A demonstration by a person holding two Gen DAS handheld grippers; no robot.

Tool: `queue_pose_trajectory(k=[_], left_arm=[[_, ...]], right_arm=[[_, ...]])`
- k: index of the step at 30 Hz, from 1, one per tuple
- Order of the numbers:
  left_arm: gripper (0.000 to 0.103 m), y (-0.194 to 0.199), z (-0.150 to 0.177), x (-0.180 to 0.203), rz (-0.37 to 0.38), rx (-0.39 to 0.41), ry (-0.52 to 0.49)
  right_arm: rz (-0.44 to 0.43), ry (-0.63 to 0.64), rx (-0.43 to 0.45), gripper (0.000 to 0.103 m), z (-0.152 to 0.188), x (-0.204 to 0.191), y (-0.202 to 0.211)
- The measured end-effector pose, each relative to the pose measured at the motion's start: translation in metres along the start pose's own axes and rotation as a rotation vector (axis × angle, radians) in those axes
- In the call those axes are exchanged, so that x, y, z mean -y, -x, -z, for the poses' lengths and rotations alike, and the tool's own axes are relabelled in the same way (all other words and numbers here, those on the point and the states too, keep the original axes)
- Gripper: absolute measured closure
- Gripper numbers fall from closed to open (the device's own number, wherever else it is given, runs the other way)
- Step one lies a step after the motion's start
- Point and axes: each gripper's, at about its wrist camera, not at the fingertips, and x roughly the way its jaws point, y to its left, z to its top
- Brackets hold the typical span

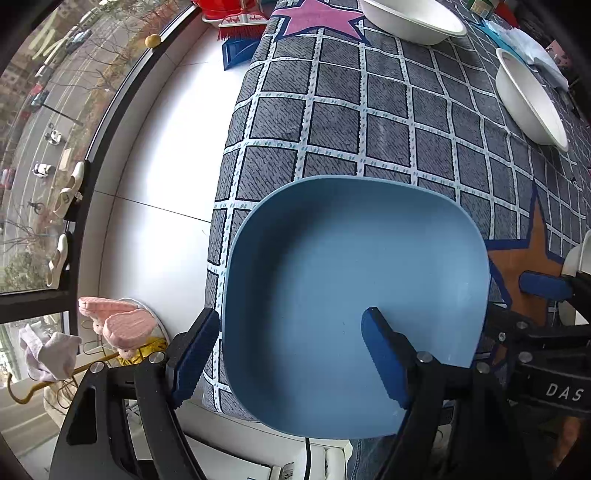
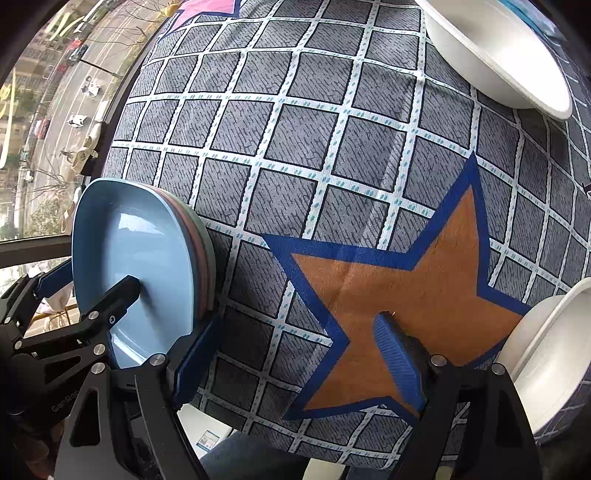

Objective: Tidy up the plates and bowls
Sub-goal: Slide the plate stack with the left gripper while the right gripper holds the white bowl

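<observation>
A blue square plate (image 1: 343, 280) tops a stack of plates (image 2: 201, 243) at the near left edge of the checked cloth. My left gripper (image 1: 291, 354) is open, its fingers straddling the plate's near left rim, one finger (image 1: 384, 358) over the inside and the other (image 1: 192, 354) outside. It also shows in the right wrist view (image 2: 122, 291). My right gripper (image 2: 299, 354) is open and empty, low over the orange star (image 2: 406, 280). White bowls sit at the far middle (image 1: 413, 18), far right (image 1: 532, 99) and near right (image 2: 546, 354).
The checked cloth (image 1: 332, 122) covers the table; its left edge drops to a white floor (image 1: 159, 147) by a window. A red and blue brush set (image 1: 240, 33) lies at the back left. Pink slippers (image 1: 118, 321) lie below.
</observation>
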Motion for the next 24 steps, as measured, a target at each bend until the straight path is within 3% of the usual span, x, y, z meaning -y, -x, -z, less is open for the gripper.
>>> queue_pose_trajectory(k=[6,12,16,21,24], left_arm=[[0.021,0.014,-0.003,0.003,-0.006,0.031,0.004],[0.021,0.025,-0.002,-0.005,-0.042,0.060,0.044],[0.021,0.014,-0.002,-0.013,-0.064,0.025,0.040],[0.019,-0.002,-0.001,-0.014,-0.066,0.021,0.022],[0.017,-0.003,-0.008,-0.003,-0.050,0.021,-0.005]], right_arm=[[-0.021,-0.048,0.043,0.018,-0.013,0.007,0.023],[-0.068,0.000,0.047,0.018,-0.012,-0.005,0.023],[-0.002,0.059,-0.001,0.018,-0.012,-0.022,-0.004],[0.083,0.146,0.018,0.018,-0.016,-0.042,-0.007],[0.106,0.125,0.023,0.017,-0.016,-0.038,-0.003]])
